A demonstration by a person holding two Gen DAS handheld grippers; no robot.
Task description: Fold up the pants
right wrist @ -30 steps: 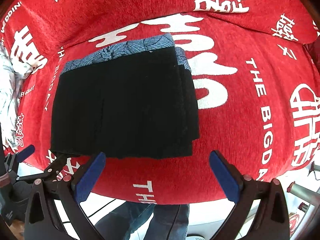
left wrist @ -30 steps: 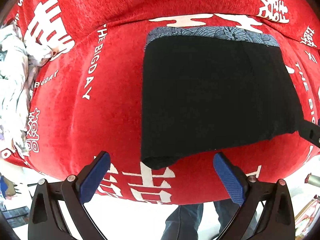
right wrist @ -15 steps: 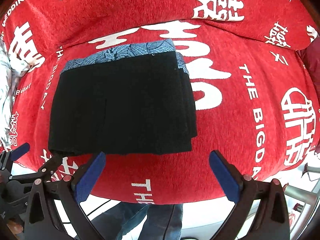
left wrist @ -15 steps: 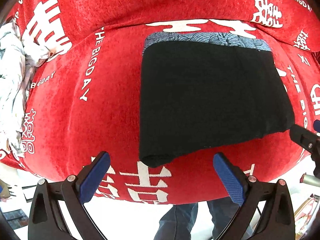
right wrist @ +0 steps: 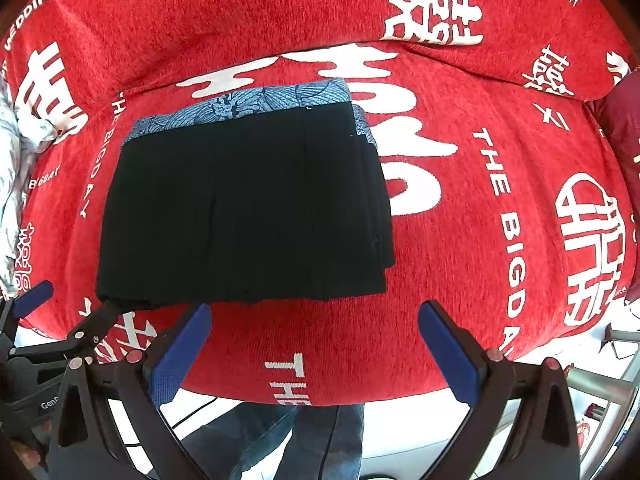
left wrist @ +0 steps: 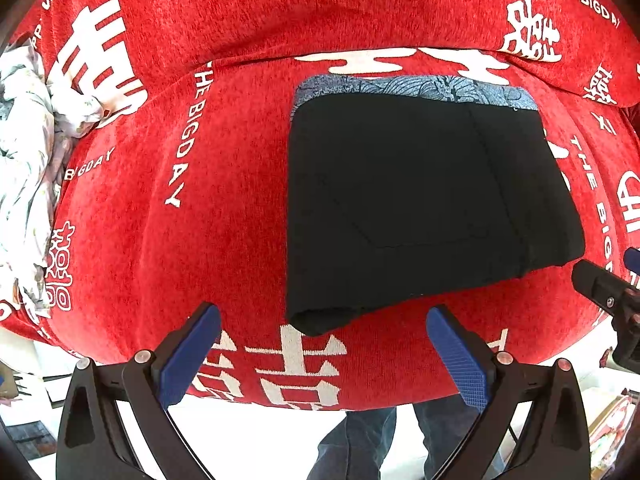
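Observation:
The black pants (left wrist: 420,200) lie folded into a flat rectangle on the red sofa seat, with a blue patterned band along the far edge; they also show in the right wrist view (right wrist: 244,208). My left gripper (left wrist: 324,354) is open and empty, just in front of the pants' near left corner. My right gripper (right wrist: 316,348) is open and empty, in front of the pants' near edge. The right gripper's tip shows at the right edge of the left wrist view (left wrist: 608,292); the left gripper shows at the lower left of the right wrist view (right wrist: 48,336).
The sofa is covered in red cloth (left wrist: 180,240) with white characters and "THE BIG DAY" lettering. A crumpled white patterned cloth (left wrist: 24,168) lies at the far left. A dark red cushion (right wrist: 624,132) sits at the right. The person's jeans (right wrist: 304,440) show below the seat's front edge.
Both grippers have drawn back a little from the pants, staying open. The pants have not moved.

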